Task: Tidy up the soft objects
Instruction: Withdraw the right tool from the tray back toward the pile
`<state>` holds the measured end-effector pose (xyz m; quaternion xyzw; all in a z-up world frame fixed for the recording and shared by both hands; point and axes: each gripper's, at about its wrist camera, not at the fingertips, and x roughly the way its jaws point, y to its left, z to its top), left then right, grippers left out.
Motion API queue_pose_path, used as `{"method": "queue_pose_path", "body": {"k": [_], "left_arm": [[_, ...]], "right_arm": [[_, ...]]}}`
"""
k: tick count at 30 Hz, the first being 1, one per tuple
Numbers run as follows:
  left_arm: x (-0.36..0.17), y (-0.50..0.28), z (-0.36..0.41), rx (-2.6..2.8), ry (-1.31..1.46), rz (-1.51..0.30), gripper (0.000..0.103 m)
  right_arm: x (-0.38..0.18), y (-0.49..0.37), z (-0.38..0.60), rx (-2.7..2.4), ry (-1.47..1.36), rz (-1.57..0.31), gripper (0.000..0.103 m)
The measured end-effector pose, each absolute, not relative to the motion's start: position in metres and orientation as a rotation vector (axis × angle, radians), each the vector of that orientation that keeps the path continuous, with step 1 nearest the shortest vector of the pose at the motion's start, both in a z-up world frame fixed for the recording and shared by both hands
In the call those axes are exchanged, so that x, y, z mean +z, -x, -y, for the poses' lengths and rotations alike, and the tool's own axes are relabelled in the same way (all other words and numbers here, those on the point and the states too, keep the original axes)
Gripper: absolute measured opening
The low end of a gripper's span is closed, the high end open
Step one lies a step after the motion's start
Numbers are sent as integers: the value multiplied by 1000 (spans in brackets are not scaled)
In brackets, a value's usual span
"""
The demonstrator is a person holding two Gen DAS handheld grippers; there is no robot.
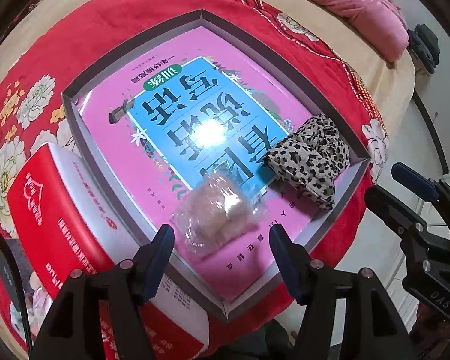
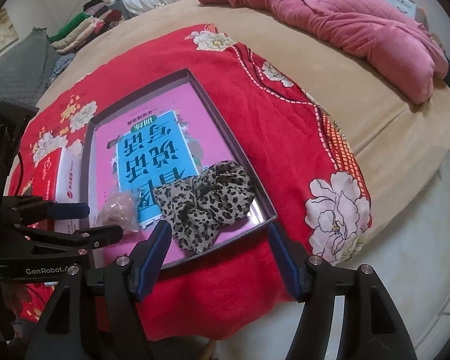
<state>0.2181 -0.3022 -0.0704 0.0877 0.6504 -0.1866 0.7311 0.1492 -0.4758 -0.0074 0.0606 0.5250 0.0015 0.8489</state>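
Note:
A shallow grey-walled box with a pink and blue printed bottom lies on a red floral blanket. A leopard-print cloth is bunched in its near right corner. Left of it, inside the box, lies a clear plastic bag of something tan and soft. My left gripper hangs open above the bag, its pads apart from it. My right gripper stands open at the box's near right corner, just short of the leopard cloth, holding nothing.
A red and white carton lies against the box's left wall. A pink quilt is heaped at the far side of the tan bed, and folded clothes are stacked at the back left. The bed's edge drops off on the right.

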Motion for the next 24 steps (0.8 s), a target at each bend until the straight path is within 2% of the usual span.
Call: {"method": "queue_pose_path", "body": {"k": [4,7,15,24], "left_arm": [[-58,-213,293,-395,-163,-1403,68],[-48,-208,288,-399,-150,-1380,69],[-23,-191,277,-405,-137,-1342,75],[0,-170,246,-385,-100,-1288,75]], "right_arm": [[-1,-148,474,4,-124,-1093,70],[5,-147,472,-1,-118,-1083,74],[21,-146,465,-23,-92,-1052,75],[37,-137,454,-44,-125,-1018,76]]}}
